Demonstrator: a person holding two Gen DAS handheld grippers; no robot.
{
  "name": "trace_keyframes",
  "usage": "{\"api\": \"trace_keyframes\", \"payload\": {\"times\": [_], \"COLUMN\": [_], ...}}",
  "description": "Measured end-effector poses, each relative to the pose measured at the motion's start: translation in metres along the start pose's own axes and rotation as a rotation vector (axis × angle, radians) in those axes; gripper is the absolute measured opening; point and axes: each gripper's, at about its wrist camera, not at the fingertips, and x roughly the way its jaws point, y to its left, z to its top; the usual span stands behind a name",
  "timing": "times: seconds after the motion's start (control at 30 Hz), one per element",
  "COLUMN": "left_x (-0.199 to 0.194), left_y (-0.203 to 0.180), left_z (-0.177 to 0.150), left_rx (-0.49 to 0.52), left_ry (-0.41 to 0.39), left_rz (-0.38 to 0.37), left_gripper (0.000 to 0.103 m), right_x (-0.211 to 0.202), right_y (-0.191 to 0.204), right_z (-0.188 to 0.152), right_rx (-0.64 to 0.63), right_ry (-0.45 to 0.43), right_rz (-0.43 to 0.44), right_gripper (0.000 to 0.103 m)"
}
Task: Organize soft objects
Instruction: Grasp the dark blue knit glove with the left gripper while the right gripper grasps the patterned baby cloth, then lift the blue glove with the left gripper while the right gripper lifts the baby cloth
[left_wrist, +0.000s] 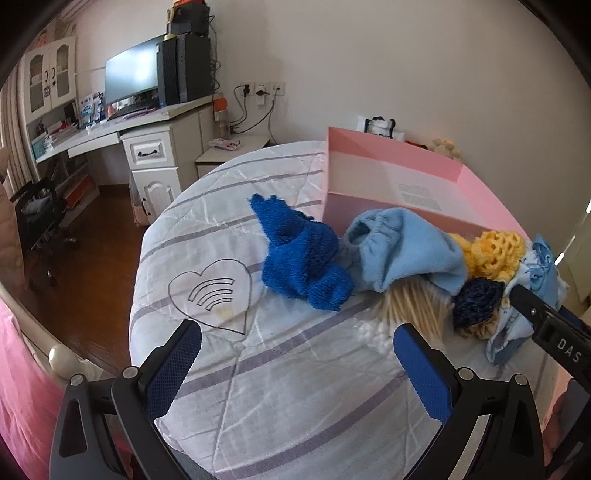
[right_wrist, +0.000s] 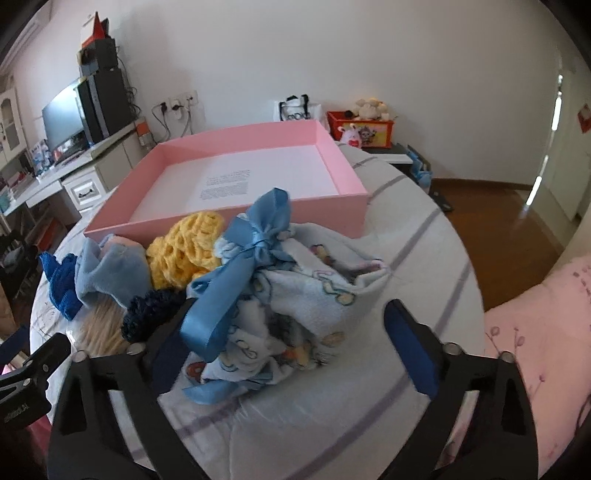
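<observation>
- On the bed, just in front of the pink box, the soft things lie in one heap; the printed cloth bundle tied with a blue ribbon sits at the heap's right end.
- The bundle lies straight ahead of the right hand-held gripper and partly between its fingers, which stand apart around it; the right finger is clear of the cloth, while the left finger is hidden behind the ribbon, so contact there cannot be told.
- The bundle is lumpy, with no clear long axis; the ribbon runs roughly up and away toward the box.
- The right hand is plainly the nearer one to the bundle.
- The left hand-held gripper has its fingers wide apart over bare quilt with nothing between them; ahead of it lie the dark blue knit, the pale blue fleece, the yellow crochet piece and a navy crochet piece.
- The pink box is open and holds none of the soft things; only a printed sheet shows on its floor.
</observation>
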Motion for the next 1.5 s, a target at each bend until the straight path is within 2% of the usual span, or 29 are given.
{"api": "trace_keyframes", "payload": {"times": [0.03,0.1,0.27,0.47,0.67,0.8,0.93,1.07,1.17,1.23,1.27,1.3,1.33,1.37,1.4,1.5], "left_x": [0.001,0.003,0.003,0.002,0.013,0.028,0.049,0.065,0.071,0.072,0.073,0.073,0.073,0.073,0.073,0.07], "left_y": [0.003,0.006,0.012,0.016,0.021,0.021,0.022,0.02,0.019,0.017,0.016,0.015,0.014,0.013,0.012,0.012], "left_z": [0.0,0.001,0.002,0.009,0.021,0.029,0.035,0.039,0.042,0.042,0.043,0.044,0.043,0.043,0.042,0.041], "left_rx": [-0.01,-0.026,-0.06,-0.077,-0.099,-0.102,-0.099,-0.079,-0.06,-0.04,-0.031,-0.024,-0.014,-0.01,-0.007,-0.009], "left_ry": [0.002,0.005,0.018,0.009,0.001,0.007,0.035,0.049,0.043,0.037,0.036,0.034,0.032,0.031,0.032,0.043], "left_rz": [0.004,0.011,0.008,0.017,0.046,0.063,0.052,0.043,0.042,0.027,0.021,0.017,0.014,0.01,0.004,-0.027], "left_gripper": [0.103,0.103,0.103,0.103,0.103,0.103,0.103,0.098,0.085,0.07,0.066,0.058,0.051,0.047,0.038,0.033], "right_x": [0.0,-0.001,-0.011,-0.02,-0.024,-0.011,0.001,0.013,0.026,0.033,0.036,0.038,0.037,0.037,0.035,0.032], "right_y": [0.002,0.003,0.003,-0.007,-0.016,-0.021,-0.023,-0.015,-0.013,-0.013,-0.015,-0.017,-0.018,-0.018,-0.016,-0.014], "right_z": [0.0,-0.002,-0.005,-0.003,0.002,0.001,0.005,0.007,0.007,0.007,0.008,0.008,0.008,0.007,0.006,0.004], "right_rx": [-0.003,-0.015,-0.019,-0.004,-0.001,0.015,0.029,-0.014,-0.007,0.0,0.012,0.021,0.024,0.023,0.014,0.004], "right_ry": [-0.008,-0.022,-0.042,-0.059,-0.065,-0.031,-0.02,-0.014,0.015,0.028,0.037,0.041,0.041,0.039,0.031,0.018], "right_rz": [0.009,-0.003,0.03,0.037,0.014,-0.011,-0.023,-0.063,-0.034,-0.024,-0.013,0.006,0.039,0.045,0.036,0.032], "right_gripper": [0.081,0.079,0.059,0.052,0.051,0.051,0.06,0.07,0.072,0.076,0.076,0.074,0.063,0.061,0.059,0.056]}}
